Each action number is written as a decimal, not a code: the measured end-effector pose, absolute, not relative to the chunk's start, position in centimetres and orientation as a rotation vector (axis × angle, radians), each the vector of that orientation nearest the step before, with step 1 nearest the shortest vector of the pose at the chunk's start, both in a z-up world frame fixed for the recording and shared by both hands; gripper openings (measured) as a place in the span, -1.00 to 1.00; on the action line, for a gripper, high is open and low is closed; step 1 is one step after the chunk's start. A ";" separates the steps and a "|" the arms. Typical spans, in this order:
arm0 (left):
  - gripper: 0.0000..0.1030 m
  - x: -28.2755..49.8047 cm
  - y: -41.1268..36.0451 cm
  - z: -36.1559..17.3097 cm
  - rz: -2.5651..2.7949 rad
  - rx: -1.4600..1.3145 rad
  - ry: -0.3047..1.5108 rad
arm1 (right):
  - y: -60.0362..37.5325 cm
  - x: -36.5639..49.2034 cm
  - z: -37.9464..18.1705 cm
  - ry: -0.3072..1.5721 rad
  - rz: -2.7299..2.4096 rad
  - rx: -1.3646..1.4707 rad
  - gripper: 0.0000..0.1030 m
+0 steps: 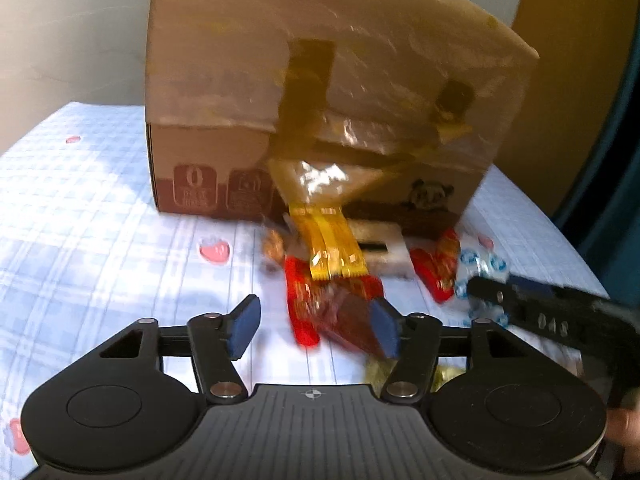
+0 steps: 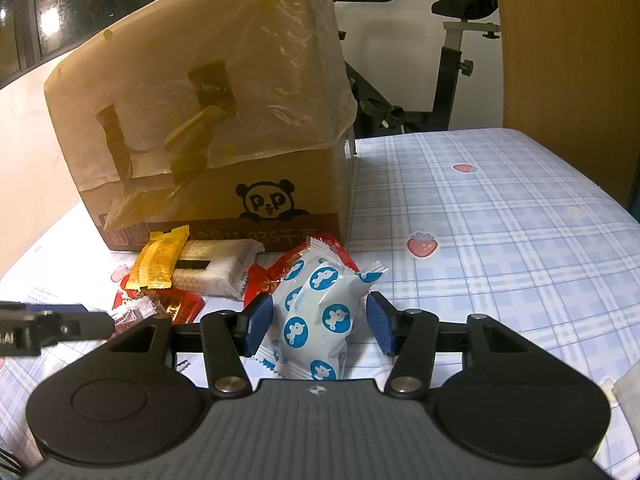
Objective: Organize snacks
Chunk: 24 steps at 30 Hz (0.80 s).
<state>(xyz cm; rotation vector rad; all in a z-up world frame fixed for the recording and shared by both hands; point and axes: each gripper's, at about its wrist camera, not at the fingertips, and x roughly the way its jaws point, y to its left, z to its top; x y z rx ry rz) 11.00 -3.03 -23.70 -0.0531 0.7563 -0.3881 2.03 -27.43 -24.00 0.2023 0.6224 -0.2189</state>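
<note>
Your right tool (image 2: 318,326) sits spread around the blue-dot snack (image 2: 316,312); a loose squeeze could drop it.

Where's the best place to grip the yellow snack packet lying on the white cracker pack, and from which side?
Grip the yellow snack packet across its narrow width, near the raised upper end. It lies slanted over the white cracker pack, so that end sits off the tablecloth. Probably come from above and the front: the cardboard box blocks the rear.
</note>
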 end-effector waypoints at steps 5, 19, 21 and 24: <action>0.23 13.3 -4.6 -22.9 -0.388 0.007 0.717 | -27.4 2.0 -24.0 0.623 -0.219 0.203 0.07; 0.20 17.0 -8.7 -25.1 -0.338 0.100 0.743 | -27.8 2.1 -24.0 0.618 -0.210 0.246 0.07; 0.18 17.0 -8.9 -25.5 -0.334 0.117 0.729 | -27.9 2.0 -23.9 0.617 -0.208 0.253 0.07; -0.15 16.6 -8.5 -25.5 -0.335 0.115 0.713 | -28.0 2.0 -23.9 0.616 -0.206 0.261 0.07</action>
